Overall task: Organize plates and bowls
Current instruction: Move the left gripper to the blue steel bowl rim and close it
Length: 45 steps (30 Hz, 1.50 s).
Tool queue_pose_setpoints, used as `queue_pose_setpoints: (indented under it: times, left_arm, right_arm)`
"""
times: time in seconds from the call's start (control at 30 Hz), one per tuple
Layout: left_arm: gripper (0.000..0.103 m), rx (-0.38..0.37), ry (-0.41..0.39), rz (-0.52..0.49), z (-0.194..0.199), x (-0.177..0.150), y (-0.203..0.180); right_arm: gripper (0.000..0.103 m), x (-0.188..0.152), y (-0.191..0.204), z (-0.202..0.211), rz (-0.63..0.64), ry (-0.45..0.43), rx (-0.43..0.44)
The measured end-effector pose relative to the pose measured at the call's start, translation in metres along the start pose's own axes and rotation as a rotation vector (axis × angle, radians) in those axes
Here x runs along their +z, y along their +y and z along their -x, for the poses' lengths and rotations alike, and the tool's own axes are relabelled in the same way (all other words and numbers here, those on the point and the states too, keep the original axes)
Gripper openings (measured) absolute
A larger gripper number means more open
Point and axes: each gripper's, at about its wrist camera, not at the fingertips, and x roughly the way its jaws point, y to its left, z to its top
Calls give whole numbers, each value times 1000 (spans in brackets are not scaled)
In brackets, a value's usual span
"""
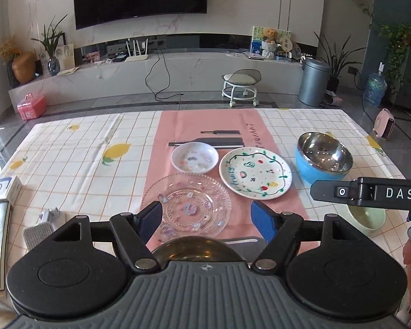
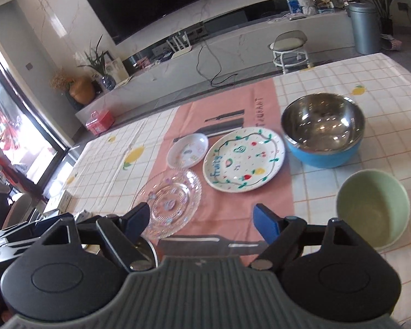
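Note:
On the pink runner lie a clear glass plate, a small white dish and a painted white plate. To the right stand a blue bowl with a steel lining and a pale green bowl. A brass-coloured bowl sits just under my left gripper. My left gripper is open above the glass plate's near edge. My right gripper is open and empty, to the left of the green bowl.
A checked lemon-print tablecloth covers the table. A white box and a small grey device lie at the near left. The right gripper's body reaches in above the green bowl. A stool and bin stand beyond.

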Motion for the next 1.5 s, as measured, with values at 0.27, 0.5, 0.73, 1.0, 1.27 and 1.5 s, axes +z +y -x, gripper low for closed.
queue_pose_setpoints:
  times: [0.27, 0.5, 0.73, 1.0, 1.27, 1.5]
  left_arm:
    - [86, -26, -21, -73, 0, 32, -59]
    - [86, -71, -2, -22, -22, 40, -90]
    - [86, -81, 46, -75, -53, 57, -121]
    - [84, -51, 88, -84, -101, 75, -154]
    - [80, 49, 91, -169, -151, 80, -181]
    - [76, 71, 138, -196, -181, 76, -186]
  right_arm:
    - [79, 20, -62, 46, -101, -125, -62]
    - [77, 41, -103, 55, -159, -169, -94]
    - [65, 51, -131, 17, -200, -108, -181]
    - [58, 73, -143, -13, -203, -71, -177]
    - [51, 94, -165, -44, -212, -26, -248]
    - [47, 95, -181, -61, -237, 23, -256]
